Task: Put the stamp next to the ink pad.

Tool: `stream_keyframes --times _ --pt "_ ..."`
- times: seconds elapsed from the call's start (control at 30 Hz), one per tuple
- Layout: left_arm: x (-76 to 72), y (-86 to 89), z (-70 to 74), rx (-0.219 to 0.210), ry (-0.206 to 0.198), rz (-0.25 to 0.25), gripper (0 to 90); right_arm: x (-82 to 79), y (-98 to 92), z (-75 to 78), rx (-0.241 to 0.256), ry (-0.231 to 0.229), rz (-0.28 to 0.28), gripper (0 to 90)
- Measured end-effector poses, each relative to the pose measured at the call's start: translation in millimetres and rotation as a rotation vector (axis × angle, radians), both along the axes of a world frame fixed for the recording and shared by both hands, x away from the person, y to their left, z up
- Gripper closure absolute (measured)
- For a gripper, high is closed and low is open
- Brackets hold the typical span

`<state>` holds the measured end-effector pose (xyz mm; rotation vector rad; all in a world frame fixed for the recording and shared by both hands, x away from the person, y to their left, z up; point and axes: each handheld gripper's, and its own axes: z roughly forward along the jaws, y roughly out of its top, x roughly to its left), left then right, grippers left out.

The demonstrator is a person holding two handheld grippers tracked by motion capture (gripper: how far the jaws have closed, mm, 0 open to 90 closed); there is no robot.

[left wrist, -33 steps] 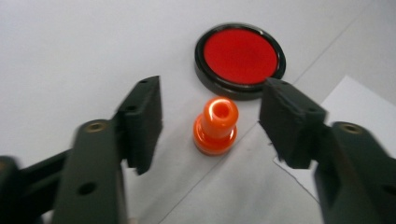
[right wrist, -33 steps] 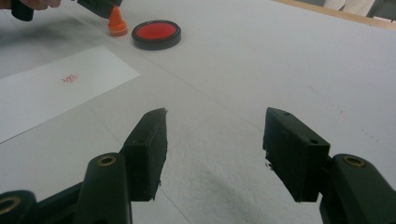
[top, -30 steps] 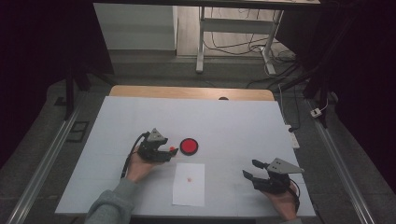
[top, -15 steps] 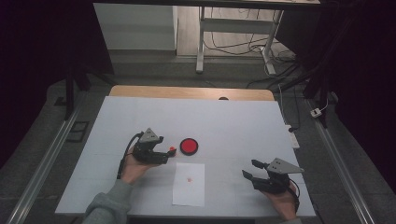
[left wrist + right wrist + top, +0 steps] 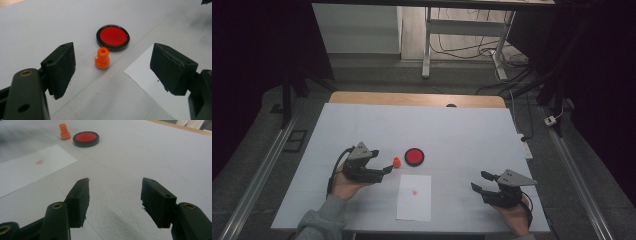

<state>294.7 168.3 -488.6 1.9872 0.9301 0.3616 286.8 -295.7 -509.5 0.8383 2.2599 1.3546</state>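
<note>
While my left gripper (image 5: 388, 169) hangs low over the white table (image 5: 462, 130), its jaws stand wide apart and hold nothing. In the left gripper view the two black pads (image 5: 62, 67) frame a broad gap, and the small orange stamp (image 5: 102, 58) stands upright on the table ahead of that gap, a little nearer my left-hand pad than the other, clear of both. From the high view the stamp (image 5: 396, 162) sits just beyond my fingertips, close but not touching.

Just past the stamp from my left gripper lies the round red ink pad (image 5: 113, 37) in its black rim, flat on the table and almost touching the stamp's far side; I cannot tell whether they meet. From above, the ink pad (image 5: 414, 156) lies to the right of the stamp.

Further right and nearer to me lies the white sheet of paper (image 5: 414, 197), between my two tools. Its corner reaches in beneath my left gripper's right-hand pad in the left gripper view. A small red mark (image 5: 414, 191) shows on the sheet's upper half.

Rightmost, my right gripper (image 5: 478, 181) rests near the table's front edge, well apart from the stamp, with my hand (image 5: 514, 220) behind it. Its jaws are also spread wide and empty, with bare table between them in the right gripper view. From there the paper (image 5: 30, 170) lies ahead to the left, and the stamp (image 5: 64, 131) and ink pad (image 5: 86, 138) sit far beyond it.
</note>
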Motion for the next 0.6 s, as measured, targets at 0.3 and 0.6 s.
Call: stream_keyframes --times 0.3,0.6 --pt "-29.0 21.3 -2.6 0.004 -0.024 0.012 21.0 -2.5 -1.4 1.2 -0.003 -0.004 -0.009 39.3" --pt "-52.5 34.8 -13.5 0.035 -0.039 0.005 21.0 -2.2 -4.3 0.9 -0.005 -0.008 -0.008 39.2"
